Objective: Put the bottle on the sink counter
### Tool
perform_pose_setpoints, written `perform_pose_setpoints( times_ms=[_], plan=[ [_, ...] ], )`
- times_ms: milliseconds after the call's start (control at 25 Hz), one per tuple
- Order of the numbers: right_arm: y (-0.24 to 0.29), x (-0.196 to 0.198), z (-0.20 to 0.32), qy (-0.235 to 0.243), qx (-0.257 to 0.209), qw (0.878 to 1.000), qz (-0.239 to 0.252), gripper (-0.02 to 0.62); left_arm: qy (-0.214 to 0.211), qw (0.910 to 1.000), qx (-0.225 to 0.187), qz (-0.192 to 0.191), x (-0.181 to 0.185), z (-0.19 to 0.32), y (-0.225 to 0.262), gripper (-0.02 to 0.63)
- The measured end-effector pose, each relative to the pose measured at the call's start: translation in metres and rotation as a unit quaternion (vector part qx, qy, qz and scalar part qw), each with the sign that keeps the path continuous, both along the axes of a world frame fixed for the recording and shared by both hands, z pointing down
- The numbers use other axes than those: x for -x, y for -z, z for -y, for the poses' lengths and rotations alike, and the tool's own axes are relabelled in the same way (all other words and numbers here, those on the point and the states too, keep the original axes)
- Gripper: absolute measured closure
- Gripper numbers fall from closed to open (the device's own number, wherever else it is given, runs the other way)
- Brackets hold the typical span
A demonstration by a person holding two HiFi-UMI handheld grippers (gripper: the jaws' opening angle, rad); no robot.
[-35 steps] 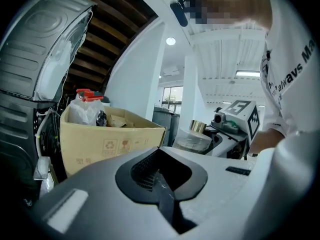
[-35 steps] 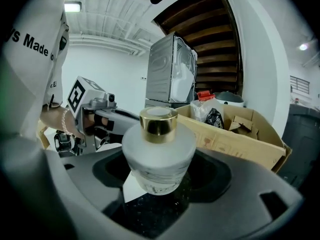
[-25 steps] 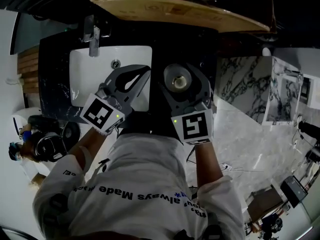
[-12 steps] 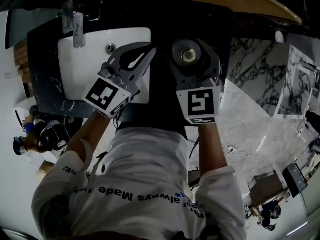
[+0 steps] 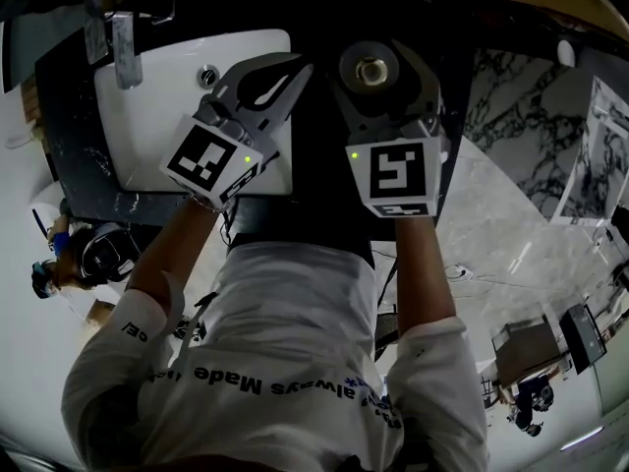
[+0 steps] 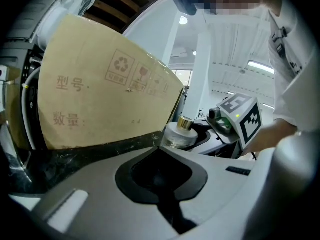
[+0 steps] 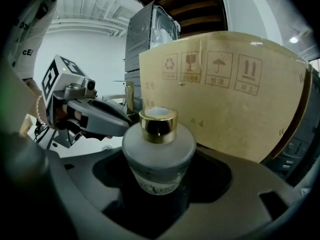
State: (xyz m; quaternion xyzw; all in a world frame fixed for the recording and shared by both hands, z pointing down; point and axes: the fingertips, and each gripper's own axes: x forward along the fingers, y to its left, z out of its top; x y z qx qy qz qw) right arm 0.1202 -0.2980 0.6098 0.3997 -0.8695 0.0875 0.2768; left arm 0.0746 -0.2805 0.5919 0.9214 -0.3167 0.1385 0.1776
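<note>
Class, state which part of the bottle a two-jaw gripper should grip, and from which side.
Grip the bottle round its wide frosted body, below the narrow gold cap, coming level from the side. It stands upright, and the right gripper holds it so.

Sink counter (image 5: 64,136): dark stone, pale veining. White basin (image 5: 167,96) sunk in left part; chrome faucet (image 5: 123,47) at its far rim. Cardboard box (image 6: 100,94), printed handling symbols, stood on counter's far side. Floor (image 5: 511,234): pale marble.

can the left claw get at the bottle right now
Probably not for a grip: the right claw is shut on the bottle, its jaws flanking the body, and the left claw is shut.
</note>
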Motion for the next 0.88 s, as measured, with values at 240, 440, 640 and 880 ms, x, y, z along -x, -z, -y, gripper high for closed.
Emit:
perform_pose_setpoints(
  times_ms=[240, 440, 640, 880],
  plan=[
    [-0.020, -0.001, 0.004, -0.003, 0.010, 1.000, 0.001, 0.265, -0.002, 0.9999, 0.013, 0.000, -0.004, 0.003, -0.019, 0.603],
    [-0.032, -0.001, 0.005, -0.001, 0.019, 1.000, -0.001, 0.265, -0.004, 0.9997, 0.024, 0.001, -0.006, 0.003, -0.027, 0.603],
    [-0.041, -0.001, 0.006, 0.000, 0.024, 1.000, -0.004, 0.265, -0.003, 0.9996, 0.028, 0.001, -0.007, 0.004, -0.031, 0.603],
    [-0.046, -0.002, 0.006, 0.003, 0.026, 1.000, 0.000, 0.265, -0.004, 0.9995, 0.030, -0.001, -0.011, 0.004, -0.034, 0.603]
  ],
)
